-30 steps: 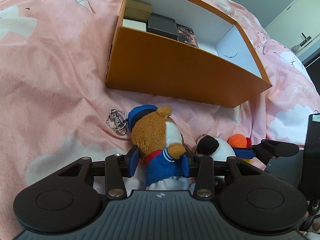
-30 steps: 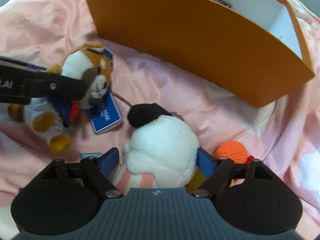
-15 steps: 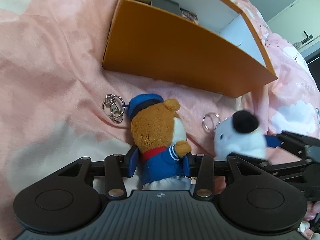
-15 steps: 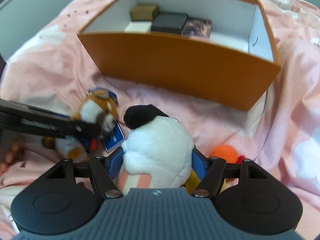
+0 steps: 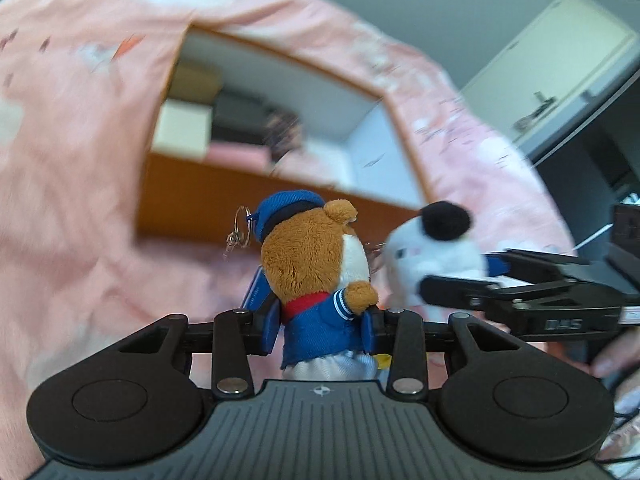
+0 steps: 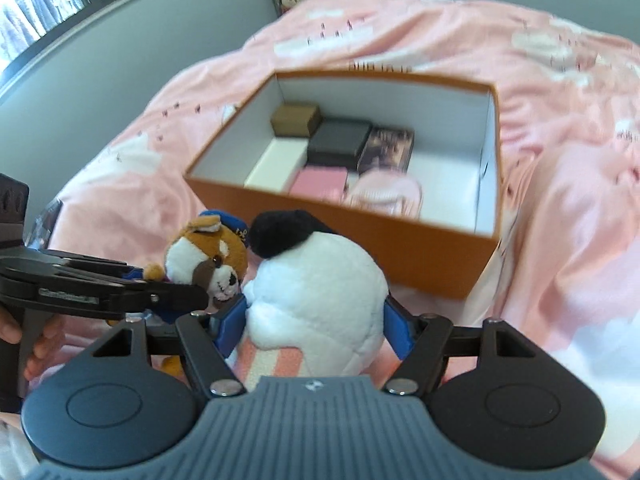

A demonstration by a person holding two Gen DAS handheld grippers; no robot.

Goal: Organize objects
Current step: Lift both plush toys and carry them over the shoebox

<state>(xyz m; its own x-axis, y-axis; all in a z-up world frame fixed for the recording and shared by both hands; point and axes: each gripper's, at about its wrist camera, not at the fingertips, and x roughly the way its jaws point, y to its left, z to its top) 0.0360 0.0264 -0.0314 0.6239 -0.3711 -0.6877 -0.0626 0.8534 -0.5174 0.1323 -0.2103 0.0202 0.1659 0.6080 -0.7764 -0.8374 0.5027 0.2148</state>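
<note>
My left gripper (image 5: 318,330) is shut on a brown plush bear (image 5: 316,256) with a blue cap, blue jacket and a key ring, held in the air. My right gripper (image 6: 314,324) is shut on a white plush toy (image 6: 320,284) with a black ear. Both toys hang side by side in front of the near wall of an open orange box (image 6: 400,248). The bear also shows in the right wrist view (image 6: 208,264), and the white toy in the left wrist view (image 5: 432,256).
The box lies on a pink bedspread (image 6: 560,160) and holds several small boxes (image 6: 340,144) at its left and a pink item (image 6: 384,194); its right part shows white floor. Grey walls and a window lie behind.
Both grippers have lifted their toys off the bedspread and risen, so the box interior now shows from above. The left view is blurred by motion.
</note>
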